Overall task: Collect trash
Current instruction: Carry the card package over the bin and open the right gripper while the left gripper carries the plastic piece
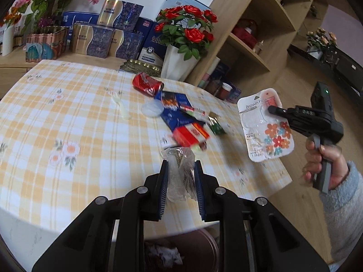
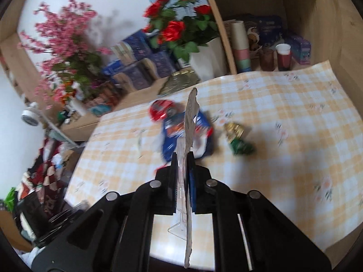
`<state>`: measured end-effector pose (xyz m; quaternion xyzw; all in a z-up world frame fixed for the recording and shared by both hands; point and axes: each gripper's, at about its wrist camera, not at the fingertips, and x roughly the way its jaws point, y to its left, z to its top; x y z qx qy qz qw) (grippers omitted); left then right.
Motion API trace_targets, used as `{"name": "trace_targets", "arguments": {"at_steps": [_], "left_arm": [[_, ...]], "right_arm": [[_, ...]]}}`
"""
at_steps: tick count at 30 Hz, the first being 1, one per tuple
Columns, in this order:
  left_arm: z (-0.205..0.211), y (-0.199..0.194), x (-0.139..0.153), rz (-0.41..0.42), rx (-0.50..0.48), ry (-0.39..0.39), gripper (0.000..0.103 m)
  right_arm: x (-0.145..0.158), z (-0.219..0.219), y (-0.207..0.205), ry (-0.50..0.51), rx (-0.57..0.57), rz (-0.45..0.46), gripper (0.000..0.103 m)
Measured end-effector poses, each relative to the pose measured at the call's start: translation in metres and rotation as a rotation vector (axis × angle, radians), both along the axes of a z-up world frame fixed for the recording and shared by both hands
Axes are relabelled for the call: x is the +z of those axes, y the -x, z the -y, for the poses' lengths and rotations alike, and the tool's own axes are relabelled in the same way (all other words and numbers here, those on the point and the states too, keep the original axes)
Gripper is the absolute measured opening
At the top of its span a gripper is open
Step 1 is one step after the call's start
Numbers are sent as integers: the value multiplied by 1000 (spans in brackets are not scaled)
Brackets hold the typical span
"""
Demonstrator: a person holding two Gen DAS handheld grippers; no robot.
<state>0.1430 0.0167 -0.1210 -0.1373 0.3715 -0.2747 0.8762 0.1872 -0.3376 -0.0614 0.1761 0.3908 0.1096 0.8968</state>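
Note:
My left gripper is shut on a crumpled clear plastic wrapper, held above the near edge of the checked tablecloth. At the right a hand holds my right gripper, shut on a white blister pack with printed flowers and lifted beside the table. The right wrist view shows that pack edge-on between the right gripper's pads. On the cloth lie a crushed red can, a blue packet, a red box, a green wrapper, a clear lid and a plastic fork.
A brown bin with crumpled paper inside sits below the table edge, under my left gripper. A white vase of red roses and several gift boxes stand at the back. A wooden shelf unit rises on the right.

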Motion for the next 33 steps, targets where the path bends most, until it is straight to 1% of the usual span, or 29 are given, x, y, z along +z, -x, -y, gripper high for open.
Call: {"name": "trace_targets", "arguments": {"at_steps": [5, 8, 11, 14, 16, 17, 19, 22, 26, 29, 33], "left_arm": [[-6, 43, -5, 1, -7, -12, 22], [-9, 68, -9, -1, -15, -29, 22], [-13, 89, -10, -1, -18, -37, 22], [-16, 105, -10, 4, -14, -48, 22], [-17, 111, -11, 2, -12, -52, 22], [-17, 114, -12, 2, -9, -58, 22], [-18, 117, -14, -3, -5, -62, 22], [-19, 119, -18, -20, 5, -56, 22], [-17, 117, -25, -39, 12, -55, 22], [-15, 115, -29, -50, 8, -64, 22], [-14, 112, -39, -76, 11, -70, 22]], "right_arm": [[-12, -27, 59, 14, 83, 14, 12], [-22, -42, 91, -3, 143, 13, 12], [-36, -58, 118, -8, 196, -18, 12], [-54, -82, 141, 34, 270, -44, 12], [-71, -98, 154, 61, 322, -67, 12], [-84, -106, 159, 70, 344, -94, 12], [-102, -115, 162, 88, 362, -136, 12], [-132, -123, 160, 119, 366, -198, 12], [-173, -123, 150, 142, 328, -298, 12], [-204, -119, 142, 136, 275, -371, 12], [-229, -113, 134, 131, 193, -425, 12]]}}
